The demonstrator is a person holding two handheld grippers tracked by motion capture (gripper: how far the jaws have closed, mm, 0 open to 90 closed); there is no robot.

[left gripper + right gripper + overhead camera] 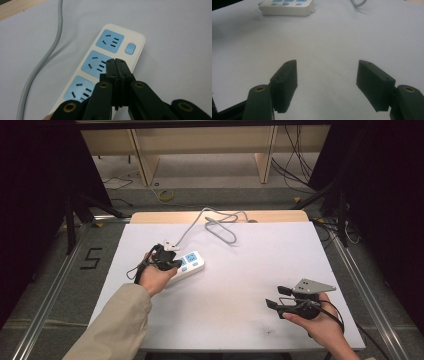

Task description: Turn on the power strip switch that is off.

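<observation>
A white power strip with blue sockets lies on the white table, left of centre. Seen from the left gripper view, the strip has three blue sockets, a blue switch and a small red light that glows. My left gripper is shut with nothing in it, its tips just over the middle socket. In the high view the left gripper rests over the strip's near end. My right gripper stands open and empty at the front right, far from the strip.
The strip's grey cable loops toward the table's back edge, and a small white plug lies just behind the left hand. A wooden board edges the back. Dark frames and floor cables surround the table.
</observation>
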